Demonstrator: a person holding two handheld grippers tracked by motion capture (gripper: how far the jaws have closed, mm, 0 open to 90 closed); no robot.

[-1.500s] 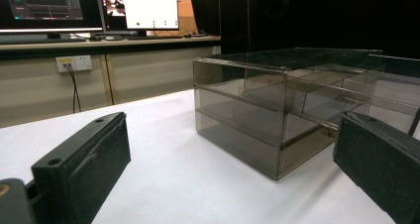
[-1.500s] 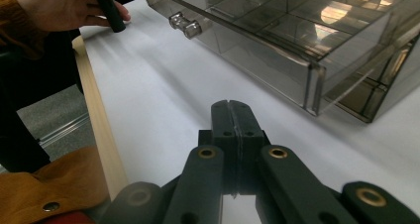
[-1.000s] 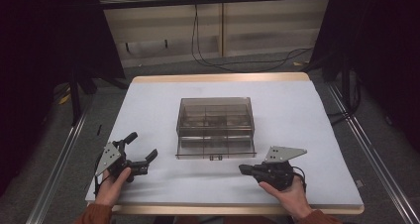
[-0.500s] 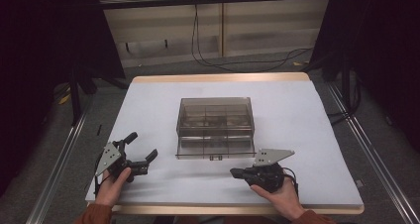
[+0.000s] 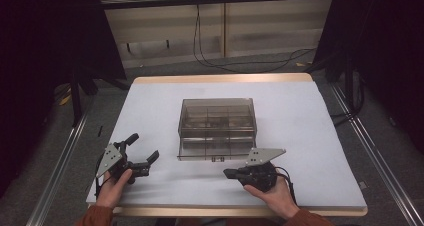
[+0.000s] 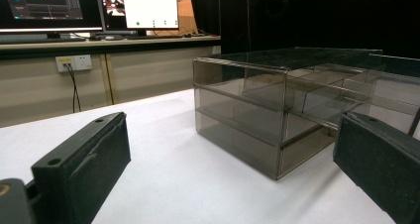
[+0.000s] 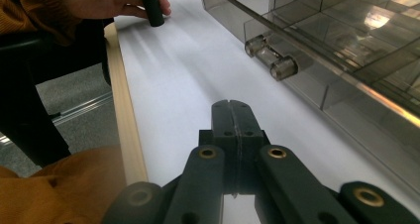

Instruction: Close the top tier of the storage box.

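Smoky acrylic drawer box (image 5: 217,127) sits mid-table, right gripper (image 5: 231,174) pressed together at its 6 o'clock, left gripper (image 5: 144,154) spread apart at 8.

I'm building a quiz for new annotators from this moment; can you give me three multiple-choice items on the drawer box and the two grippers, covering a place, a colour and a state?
1. Where does the drawer box stand?
A. near the middle of the table
B. at the left edge of the table
C. on the floor

2. What colour is the drawer box?
A. bright red
B. smoky clear grey
C. solid white

3. How do the jaws of the right gripper stand?
A. wide apart
B. clamped on the box's handle
C. closed together on nothing

Answers:
1. A, since the high view shows white table on all sides of it.
2. B, since its inner dividers show through the tinted walls.
3. C, since the right gripper view shows the jaws meeting, short of the handle, while the left gripper is open.
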